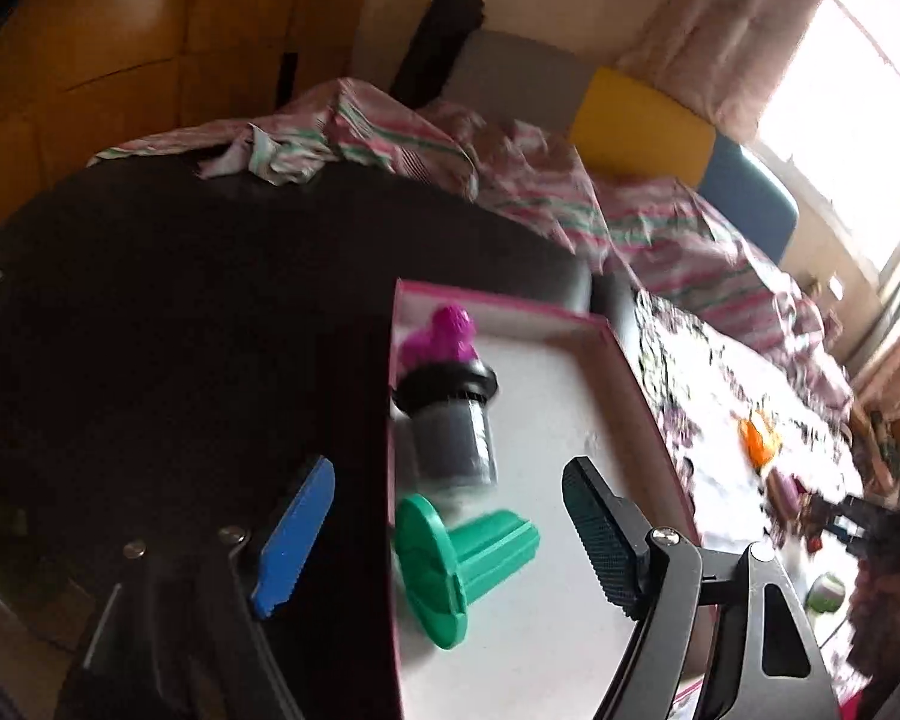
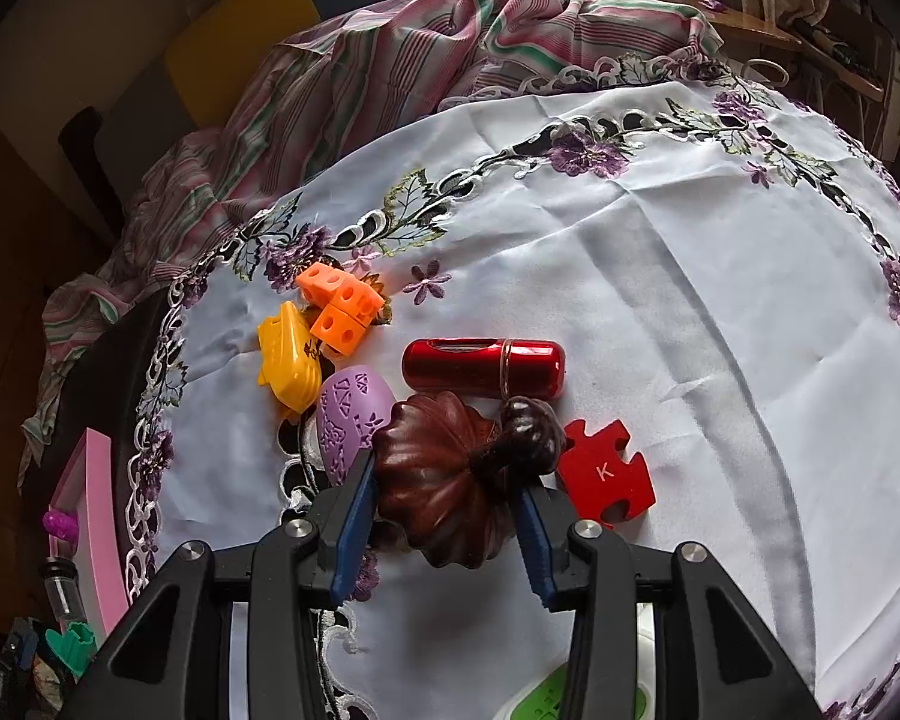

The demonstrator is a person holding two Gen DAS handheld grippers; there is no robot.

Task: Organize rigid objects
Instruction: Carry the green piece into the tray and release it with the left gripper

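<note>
Over the pink tray (image 1: 630,372), left gripper (image 1: 450,534) tilted downward, agape

A white cloth (image 2: 660,276) embroidered with purple flowers is seen. On it, an orange block cluster (image 2: 339,306), a yellow toy (image 2: 288,360), a lilac egg (image 2: 345,420), a glossy red cylinder (image 2: 483,367), a dark brown pumpkin (image 2: 444,480) and a red puzzle piece (image 2: 606,474) marked K. In the pink-rimmed tray (image 1: 648,396), a green piece (image 1: 462,564) and what seems a magenta figure (image 1: 441,336).
</note>
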